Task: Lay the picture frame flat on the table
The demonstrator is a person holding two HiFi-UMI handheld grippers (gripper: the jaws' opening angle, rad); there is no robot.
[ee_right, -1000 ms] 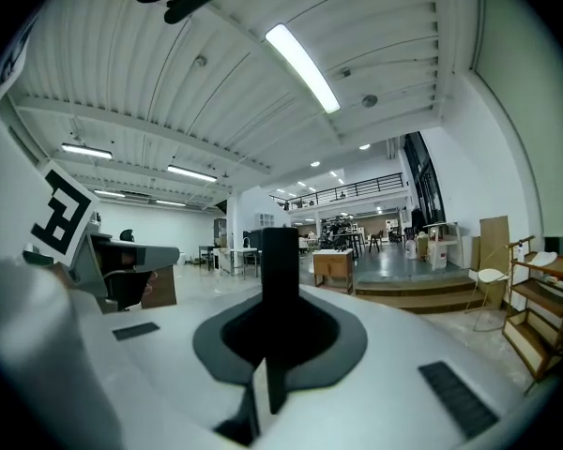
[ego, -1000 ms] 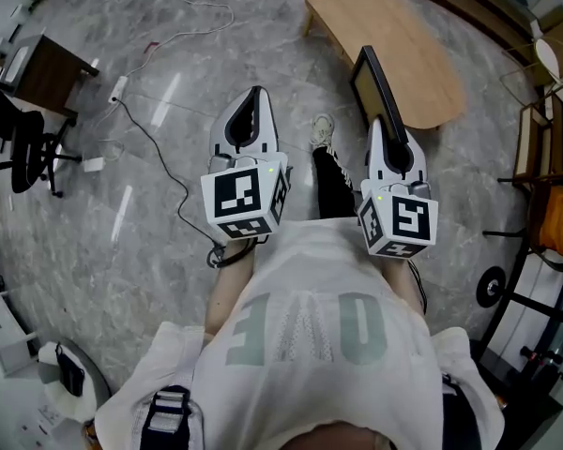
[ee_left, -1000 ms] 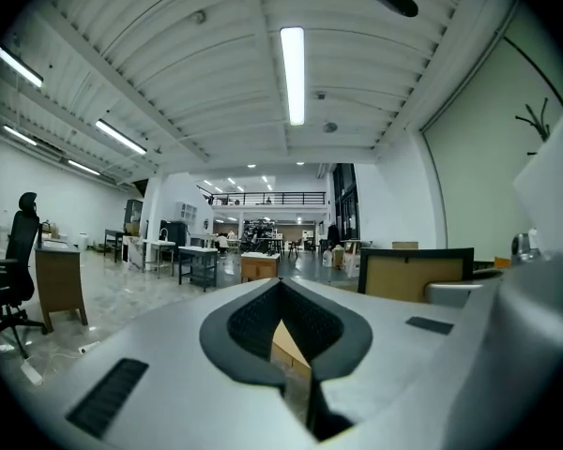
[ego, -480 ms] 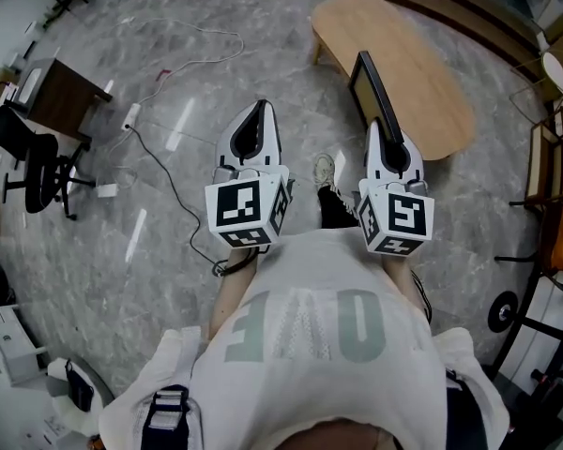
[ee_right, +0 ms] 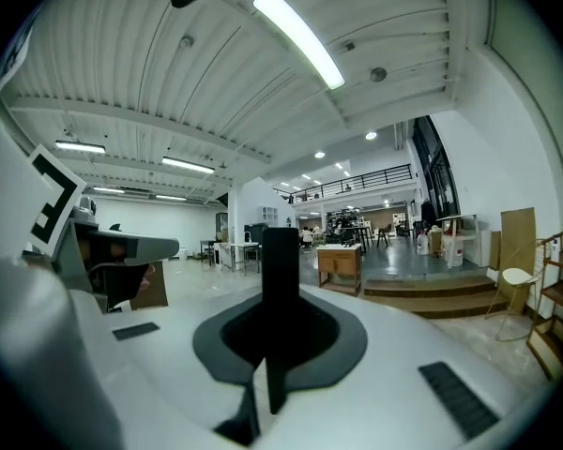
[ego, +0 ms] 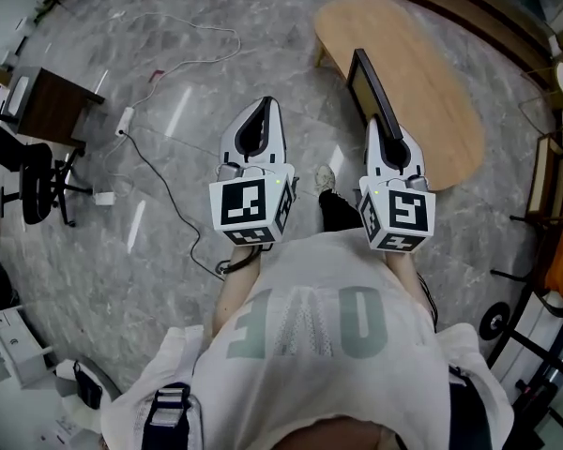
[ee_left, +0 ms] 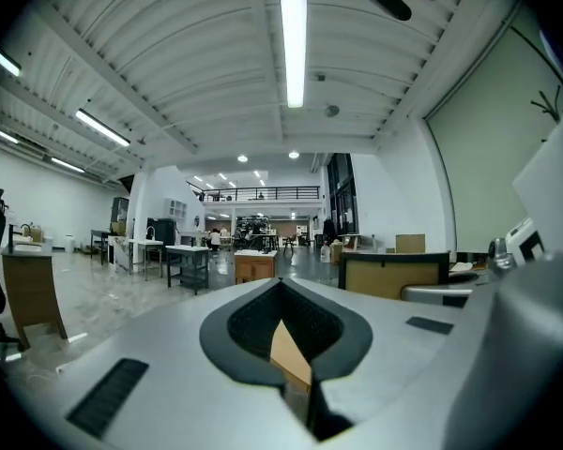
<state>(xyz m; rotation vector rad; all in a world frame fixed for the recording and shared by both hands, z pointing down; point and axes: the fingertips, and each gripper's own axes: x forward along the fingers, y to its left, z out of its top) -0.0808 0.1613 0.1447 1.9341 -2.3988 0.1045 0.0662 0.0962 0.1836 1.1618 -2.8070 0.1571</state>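
The black picture frame (ego: 372, 90) stands upright and edge-on over the near left edge of the oval wooden table (ego: 432, 73). My right gripper (ego: 379, 126) is shut on the frame's lower edge. In the right gripper view the frame (ee_right: 281, 270) rises as a black bar out of the closed jaws of the right gripper (ee_right: 274, 345). My left gripper (ego: 262, 103) hangs over the floor to the left, shut and holding nothing. From the left gripper view, the frame's tan back (ee_left: 392, 277) shows at the right, beyond the left gripper (ee_left: 283, 289).
A cable (ego: 159, 167) and a power strip (ego: 125, 118) lie on the marble floor at the left. A dark desk (ego: 52, 106) and an office chair (ego: 28, 172) stand at the far left. Shelving and racks (ego: 554, 176) line the right side. My shoe (ego: 326, 178) shows between the grippers.
The table and floor have shifted slightly in the head view as I step toward the table. Both grippers keep their pose, and the frame stays upright in the right one.
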